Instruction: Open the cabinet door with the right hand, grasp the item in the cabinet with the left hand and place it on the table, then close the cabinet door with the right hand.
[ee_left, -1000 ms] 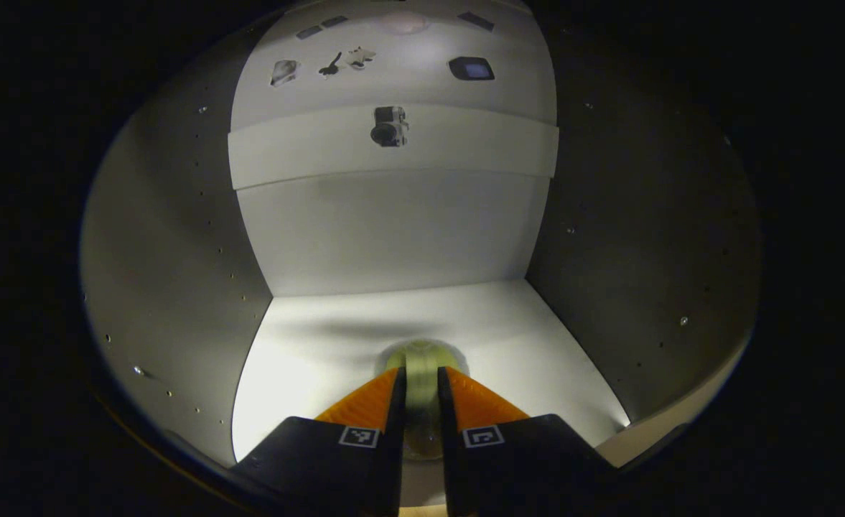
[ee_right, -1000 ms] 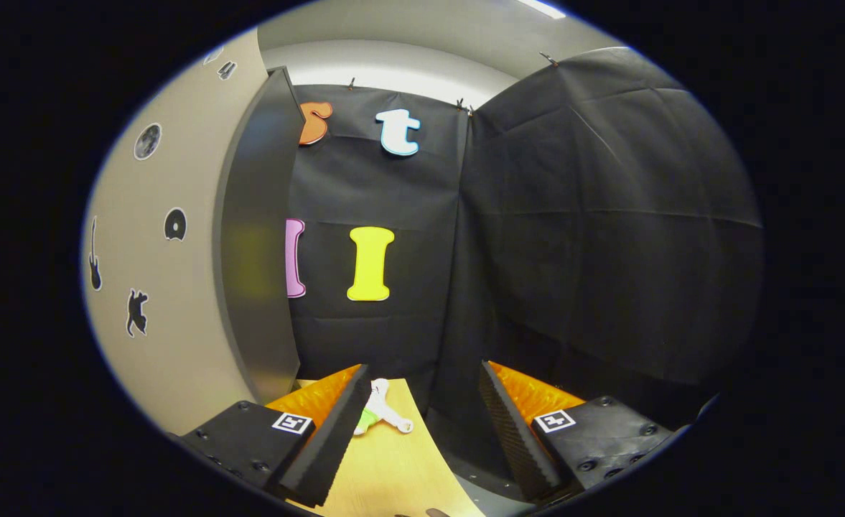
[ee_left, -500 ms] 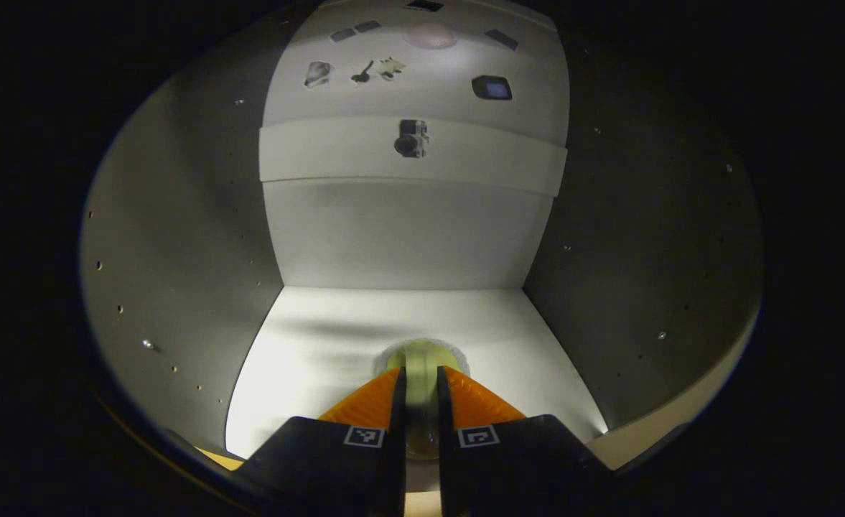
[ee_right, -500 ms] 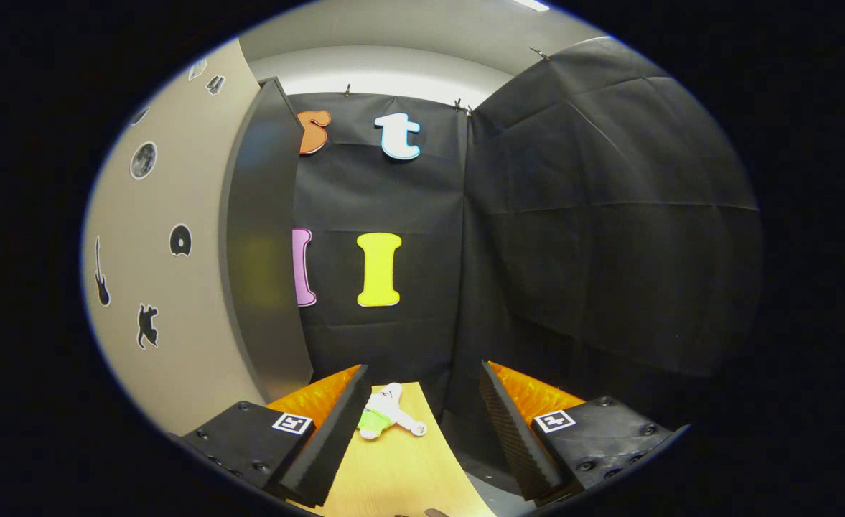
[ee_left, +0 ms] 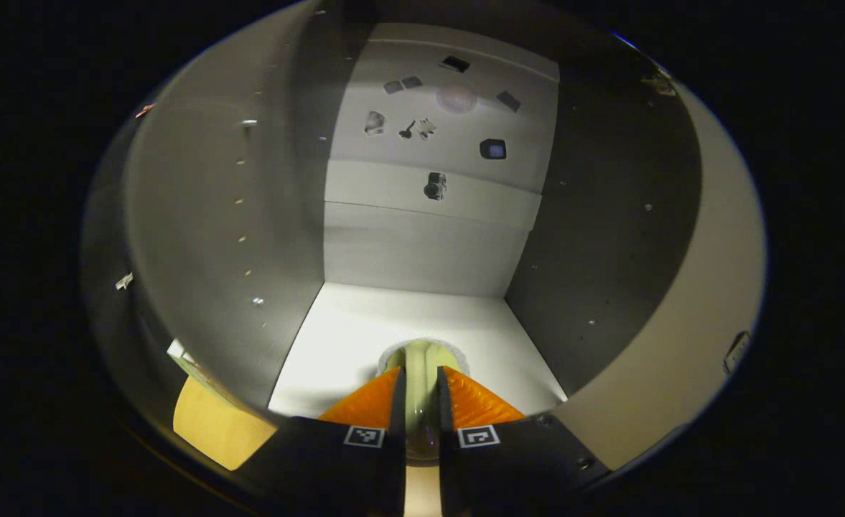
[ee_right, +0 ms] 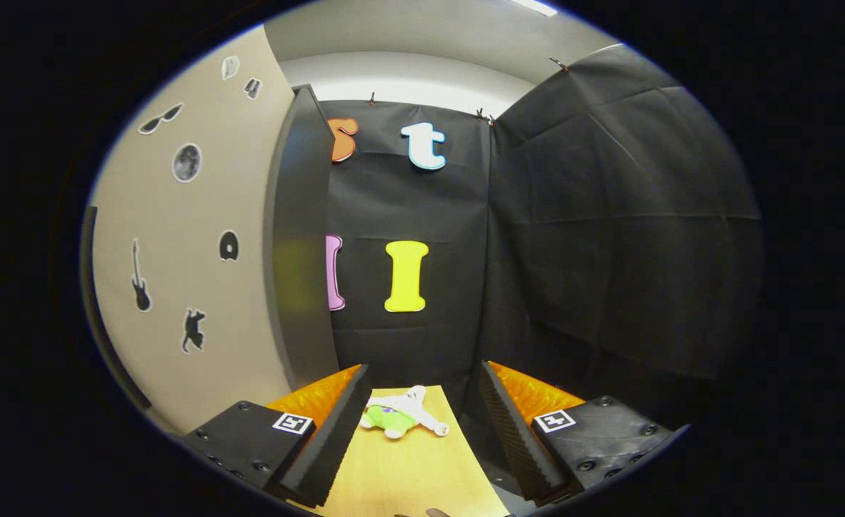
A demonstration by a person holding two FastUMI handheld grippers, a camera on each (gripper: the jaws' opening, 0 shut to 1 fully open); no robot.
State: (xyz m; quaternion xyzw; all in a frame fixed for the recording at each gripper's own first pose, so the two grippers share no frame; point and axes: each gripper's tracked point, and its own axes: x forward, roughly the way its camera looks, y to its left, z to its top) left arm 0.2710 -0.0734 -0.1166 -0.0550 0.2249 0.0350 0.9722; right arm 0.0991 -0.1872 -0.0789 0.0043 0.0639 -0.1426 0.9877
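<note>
My left gripper point(ee_left: 421, 402) is clenched on the item point(ee_left: 422, 359), a pale green round thing held between both fingers, just above the white cabinet floor point(ee_left: 365, 337) at the front of the cabinet. The table point(ee_left: 214, 431) lies low to my left, outside the cabinet side wall, so I judge the next move goes backward and then down-left. My right gripper point(ee_right: 422, 402) hangs with its fingers spread and nothing between them, beside the open cabinet door point(ee_right: 300, 244), with a small plush toy point(ee_right: 402, 418) on the table ahead.

Small plush toy point(ee_right: 402, 418) on wooden table point(ee_right: 408, 474).
</note>
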